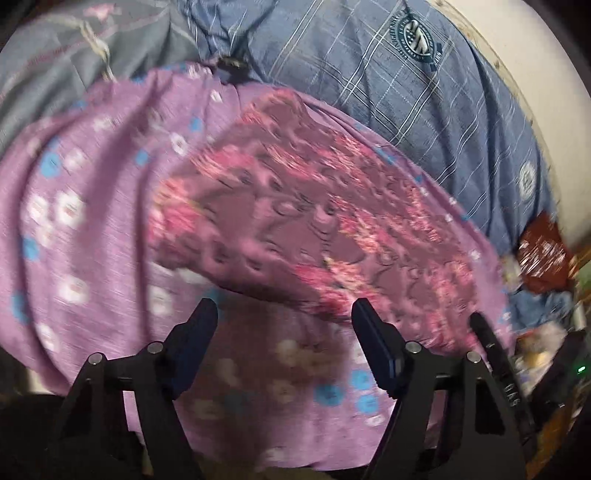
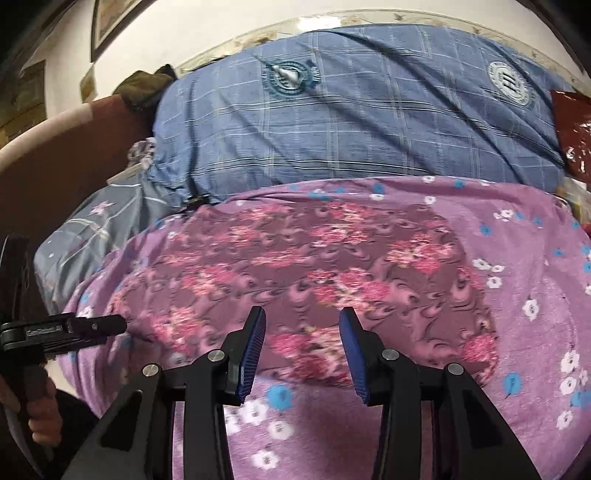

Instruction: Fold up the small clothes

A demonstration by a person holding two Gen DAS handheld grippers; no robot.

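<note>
Left wrist view: left gripper (image 1: 282,314) jaws well apart, nothing between them, poised at the near edge of the pink floral cloth (image 1: 295,206), which lies on a purple flowered sheet (image 1: 74,221).

Right wrist view: right gripper (image 2: 303,321) jaws partly open, empty, over the cloth's (image 2: 295,266) near edge. Blue checked pillow (image 2: 351,129) behind.

We see a white wall (image 2: 258,18) at twelve o'clock, a framed picture (image 2: 110,22) at eleven, a brown curved headboard (image 2: 55,147) at nine, and blue checked bedding (image 2: 351,122) over a lilac flowered sheet (image 2: 535,240).
</note>
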